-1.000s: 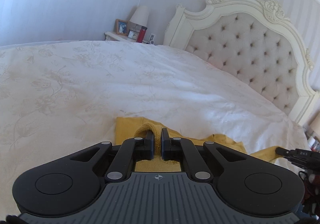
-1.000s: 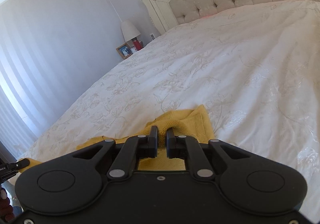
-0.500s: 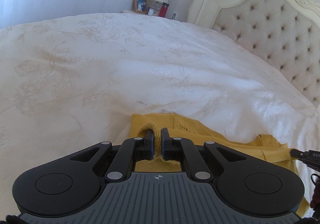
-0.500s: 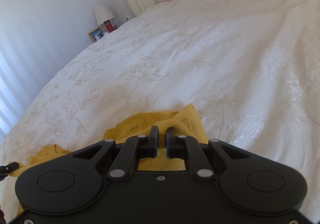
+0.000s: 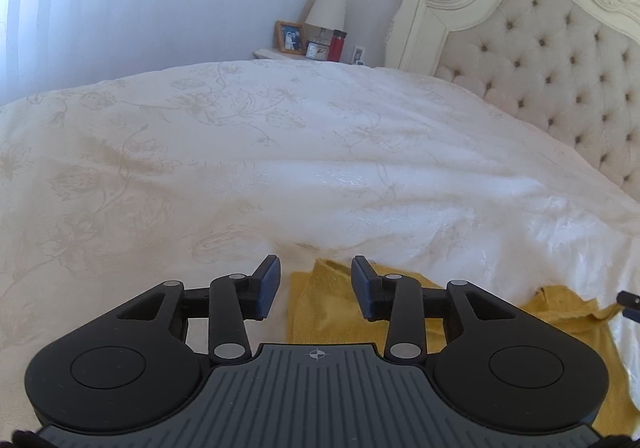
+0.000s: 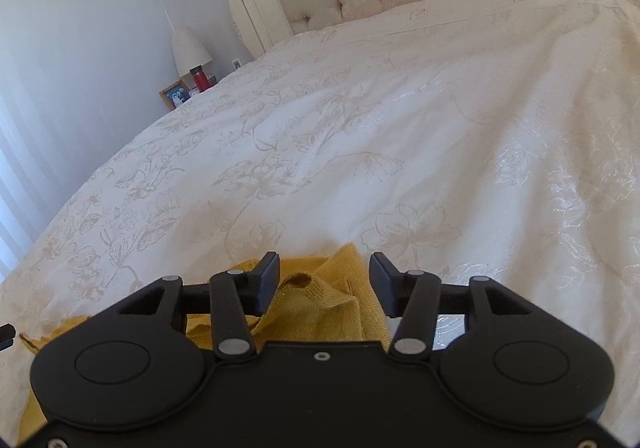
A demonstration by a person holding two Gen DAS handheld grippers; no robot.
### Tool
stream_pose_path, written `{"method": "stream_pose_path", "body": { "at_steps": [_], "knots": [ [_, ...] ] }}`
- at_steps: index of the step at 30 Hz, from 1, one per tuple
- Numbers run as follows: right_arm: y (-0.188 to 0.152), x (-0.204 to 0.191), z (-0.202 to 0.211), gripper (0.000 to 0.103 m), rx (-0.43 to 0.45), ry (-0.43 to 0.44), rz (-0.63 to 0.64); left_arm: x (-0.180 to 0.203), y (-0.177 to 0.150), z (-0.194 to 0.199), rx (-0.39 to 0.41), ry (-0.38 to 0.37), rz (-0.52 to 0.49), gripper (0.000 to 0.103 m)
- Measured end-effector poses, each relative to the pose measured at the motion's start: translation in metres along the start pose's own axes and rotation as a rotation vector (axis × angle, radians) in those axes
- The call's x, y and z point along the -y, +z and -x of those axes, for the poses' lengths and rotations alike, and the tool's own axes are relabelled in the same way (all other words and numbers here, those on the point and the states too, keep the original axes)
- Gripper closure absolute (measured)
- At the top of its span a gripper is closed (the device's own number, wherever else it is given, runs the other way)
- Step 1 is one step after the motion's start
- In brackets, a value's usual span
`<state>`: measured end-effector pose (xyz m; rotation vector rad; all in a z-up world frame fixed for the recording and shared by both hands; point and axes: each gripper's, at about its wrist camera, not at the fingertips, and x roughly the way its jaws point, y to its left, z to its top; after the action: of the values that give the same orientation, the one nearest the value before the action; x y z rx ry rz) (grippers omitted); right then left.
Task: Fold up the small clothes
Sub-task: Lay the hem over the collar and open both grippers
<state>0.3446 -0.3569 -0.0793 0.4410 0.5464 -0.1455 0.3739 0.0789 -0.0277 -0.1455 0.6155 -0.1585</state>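
A small mustard-yellow knit garment (image 5: 324,312) lies on the white bedspread (image 5: 280,167), mostly hidden under my grippers. My left gripper (image 5: 316,286) is open, its jaws spread just above one corner of the garment. In the right wrist view the garment (image 6: 320,300) lies rumpled with a folded edge and a small hole. My right gripper (image 6: 324,284) is open above that edge. Neither gripper holds the cloth.
The bedspread (image 6: 380,127) has an embroidered flower pattern. A tufted cream headboard (image 5: 560,59) stands at the far end. A nightstand with a lamp (image 5: 326,11), photo frame (image 5: 290,37) and red bottle (image 5: 338,45) is beside it. The other gripper's tip (image 5: 630,302) shows at right.
Both grippers were shut on corners of the yellow garment and have opened, letting it drop onto the bedspread. Both views have tilted up slightly.
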Motion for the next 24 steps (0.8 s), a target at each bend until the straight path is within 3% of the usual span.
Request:
{"method": "stream_pose_path", "body": {
  "at_steps": [8,13,18,24],
  "knots": [
    [-0.027,-0.052,0.020,0.045,-0.065,0.075,0.229,0.047,-0.035,0.006,-0.081,-0.074,-0.174,0.056],
    [-0.045,-0.086,0.005,0.045,-0.141,0.085,0.389,0.061,-0.044,-0.018,-0.138,-0.053,-0.232,0.056],
    [-0.053,-0.102,-0.025,0.045,-0.219,0.043,0.483,0.059,-0.035,-0.050,-0.188,-0.019,-0.238,0.054],
    [-0.031,-0.101,-0.056,0.046,-0.246,-0.001,0.424,0.043,-0.012,-0.082,-0.240,-0.020,-0.152,0.050]
  ]
}}
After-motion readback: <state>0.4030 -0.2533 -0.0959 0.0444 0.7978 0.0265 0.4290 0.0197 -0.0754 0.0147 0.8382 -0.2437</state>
